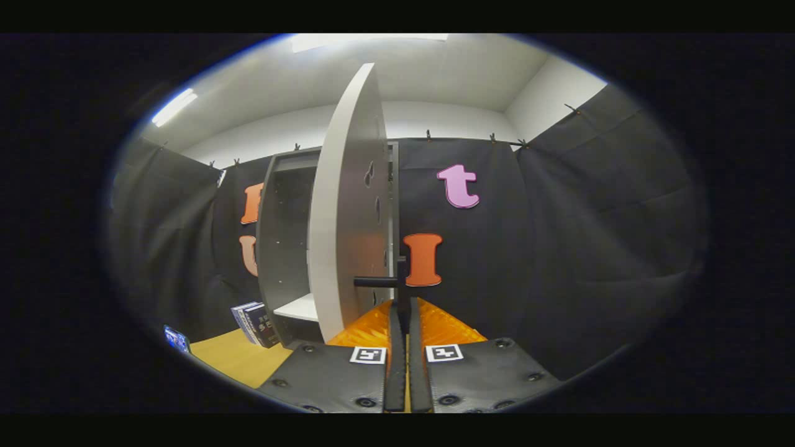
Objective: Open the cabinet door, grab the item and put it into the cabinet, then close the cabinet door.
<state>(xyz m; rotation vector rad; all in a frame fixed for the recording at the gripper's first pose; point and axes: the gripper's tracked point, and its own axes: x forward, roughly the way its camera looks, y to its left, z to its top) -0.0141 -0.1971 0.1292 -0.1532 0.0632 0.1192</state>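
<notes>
Right now my gripper point(404, 310) sits at the lower centre of the frame with its fingers drawn nearly together around the dark handle point(380, 281) of the cabinet door point(345, 205); the handle's upright post stands between the fingertips, and both look pressed on it. The door is swung open and I see it almost edge-on, a pale slab rising from just above my fingers to the upper centre of the frame. Left of the door the cabinet point(282, 242) stands open, its dark interior showing with a pale shelf point(299, 307) low inside. At the lower left, the item point(256, 323), a dark box with a lighter edge, stands slightly tilted on the bench point(239, 359) just beside the cabinet's outer left corner. The yellow bench runs free between that box and my gripper's body. To the right of the door edge there is open room up to the black cloth wall point(559, 248).
</notes>
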